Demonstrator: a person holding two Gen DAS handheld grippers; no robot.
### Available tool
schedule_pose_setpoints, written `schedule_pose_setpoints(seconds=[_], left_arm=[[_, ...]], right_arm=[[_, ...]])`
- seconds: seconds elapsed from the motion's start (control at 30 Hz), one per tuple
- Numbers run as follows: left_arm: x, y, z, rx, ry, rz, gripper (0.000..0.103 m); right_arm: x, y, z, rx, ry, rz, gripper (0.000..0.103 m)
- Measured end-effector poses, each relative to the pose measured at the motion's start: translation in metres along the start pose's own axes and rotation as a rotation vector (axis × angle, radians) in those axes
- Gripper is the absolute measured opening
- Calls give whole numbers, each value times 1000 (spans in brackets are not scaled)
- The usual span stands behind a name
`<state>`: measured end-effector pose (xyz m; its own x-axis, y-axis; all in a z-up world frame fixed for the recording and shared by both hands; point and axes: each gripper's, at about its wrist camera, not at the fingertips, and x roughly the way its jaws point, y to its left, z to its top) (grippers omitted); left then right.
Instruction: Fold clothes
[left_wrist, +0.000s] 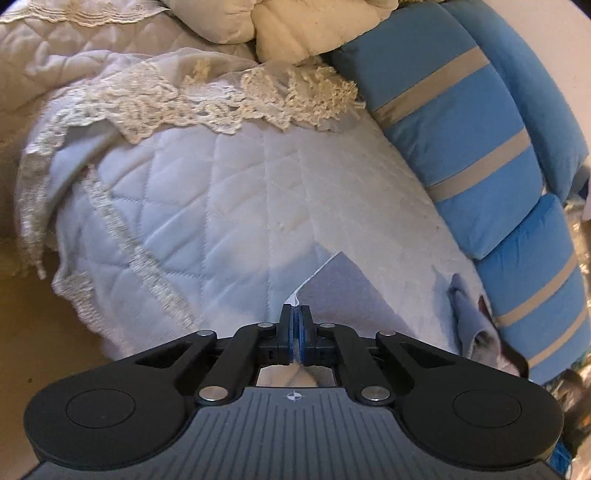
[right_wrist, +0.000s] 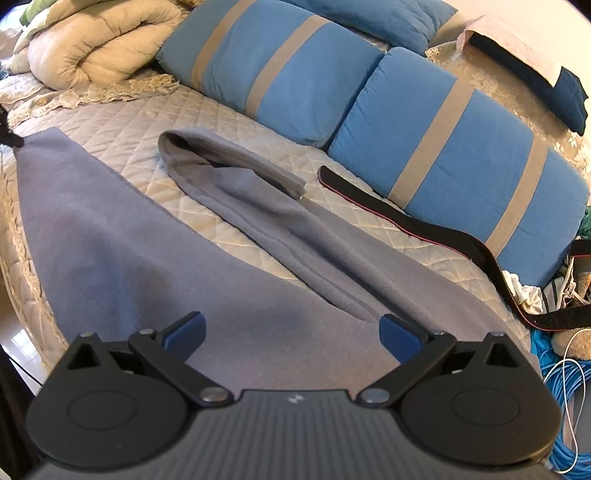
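A grey-blue fleece garment (right_wrist: 155, 266) lies spread on the quilted bed, one sleeve (right_wrist: 251, 184) stretched toward the pillows with its cuff folded back. My right gripper (right_wrist: 291, 332) is open, its blue pads wide apart just above the garment's near part, holding nothing. My left gripper (left_wrist: 294, 317) is shut on a corner of the same grey garment (left_wrist: 343, 291), pinched between the blue pads over the bed's far end. In the right wrist view, a black tip of the left gripper (right_wrist: 9, 138) shows at that far corner.
Blue pillows with tan stripes (right_wrist: 443, 147) line the bed's side. A black belt (right_wrist: 424, 225) lies beside them. A rolled cream duvet (right_wrist: 96, 44) and lace trim (left_wrist: 207, 99) sit at the bed's end. Blue cable (right_wrist: 565, 398) lies at the right.
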<state>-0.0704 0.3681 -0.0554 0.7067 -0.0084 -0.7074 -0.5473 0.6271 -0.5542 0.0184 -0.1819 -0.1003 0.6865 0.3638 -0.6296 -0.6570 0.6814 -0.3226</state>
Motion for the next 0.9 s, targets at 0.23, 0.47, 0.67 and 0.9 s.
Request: schedule_pose_setpoints(seconds=[0.23, 0.47, 0.67, 0.9], left_arm=[[1, 1, -7, 89, 58, 124, 3], [-7, -28, -2, 310, -60, 250, 25], [-14, -39, 14, 422, -147, 85, 37], [21, -46, 29, 543, -124, 30, 40]], right_arm=[[-1, 1, -1, -5, -4, 5, 103], [-3, 3, -1, -19, -14, 8, 103], [-3, 1, -1, -9, -11, 7, 103], [-1, 5, 0, -23, -6, 7, 103]])
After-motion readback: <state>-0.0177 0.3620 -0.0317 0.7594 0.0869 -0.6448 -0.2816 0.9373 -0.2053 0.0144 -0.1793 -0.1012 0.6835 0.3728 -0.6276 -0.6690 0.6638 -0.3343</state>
